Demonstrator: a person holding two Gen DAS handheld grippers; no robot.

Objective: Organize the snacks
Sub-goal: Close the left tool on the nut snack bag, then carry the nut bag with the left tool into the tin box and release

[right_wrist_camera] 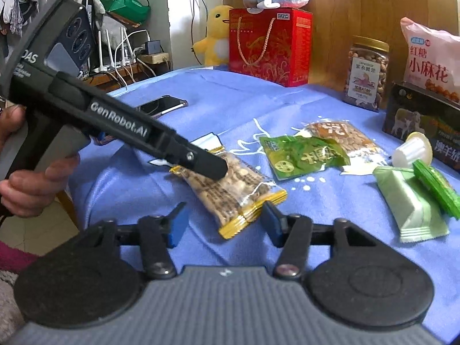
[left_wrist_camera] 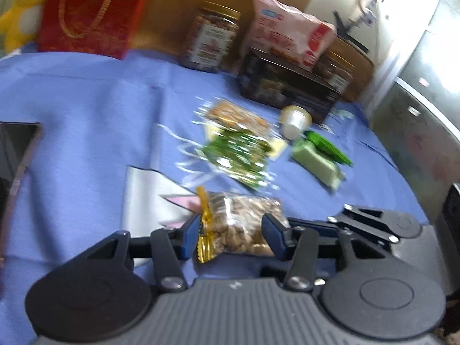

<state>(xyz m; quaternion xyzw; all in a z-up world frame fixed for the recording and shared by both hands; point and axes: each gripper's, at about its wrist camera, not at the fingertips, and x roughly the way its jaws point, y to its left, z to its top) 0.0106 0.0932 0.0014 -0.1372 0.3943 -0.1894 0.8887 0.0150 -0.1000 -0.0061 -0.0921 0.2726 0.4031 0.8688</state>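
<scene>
i see one clear nut jar with a gold lid standing upright at the back of the blue cloth, full of nuts, and one pink snack bag leaning on a dark box. a red gift box stands further left.

my peanut packet, clear with yellow crimped ends, lies flat near the front edge, its long axis running from far-left to near-right in my right view. my left gripper is over it, blue pads flanking the packet; whether they actually press it i cannot tell. my right gripper stands apart, one yellow end between its pads, not pinched.

loose on the cloth i count two green packets, one pale green wrapped bar, one more peanut packet, one small jelly cup.
</scene>
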